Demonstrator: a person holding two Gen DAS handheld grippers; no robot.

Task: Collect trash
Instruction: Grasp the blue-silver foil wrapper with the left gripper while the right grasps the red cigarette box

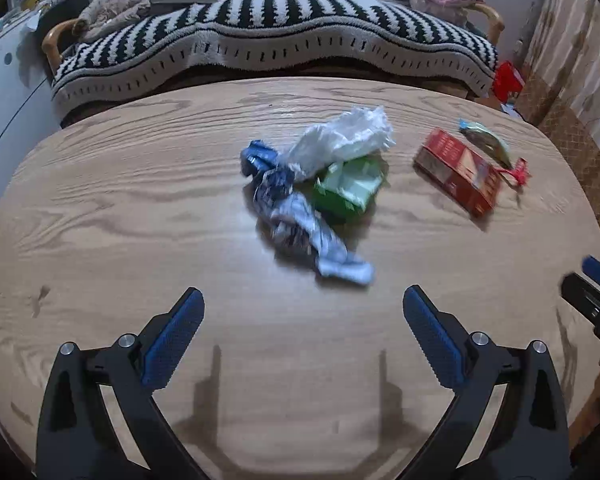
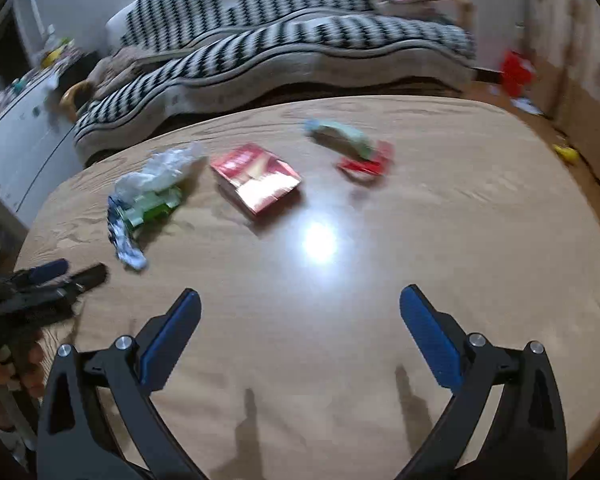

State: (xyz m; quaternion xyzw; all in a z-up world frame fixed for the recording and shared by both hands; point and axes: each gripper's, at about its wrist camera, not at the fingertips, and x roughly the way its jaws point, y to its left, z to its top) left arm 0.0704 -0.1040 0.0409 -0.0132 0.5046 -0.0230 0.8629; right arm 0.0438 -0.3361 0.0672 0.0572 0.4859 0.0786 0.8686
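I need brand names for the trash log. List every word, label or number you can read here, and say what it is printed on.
No text can be read in either view.
Red box: gold and pale print on its face, too blurred to read.
Blue and white wrapper: crumpled, print illegible.
Green packet: no legible label.
Small gold wrapper and red wrapper: too small and blurred.
White plastic bag: no print visible.

Smeared by motion in the right wrist view: red box, pale wrapper and red scrap ahead of the right tool, print unreadable. Cut off at the left frame edge: left tool and the hand gripping it. Half buried under white plastic: green packet.
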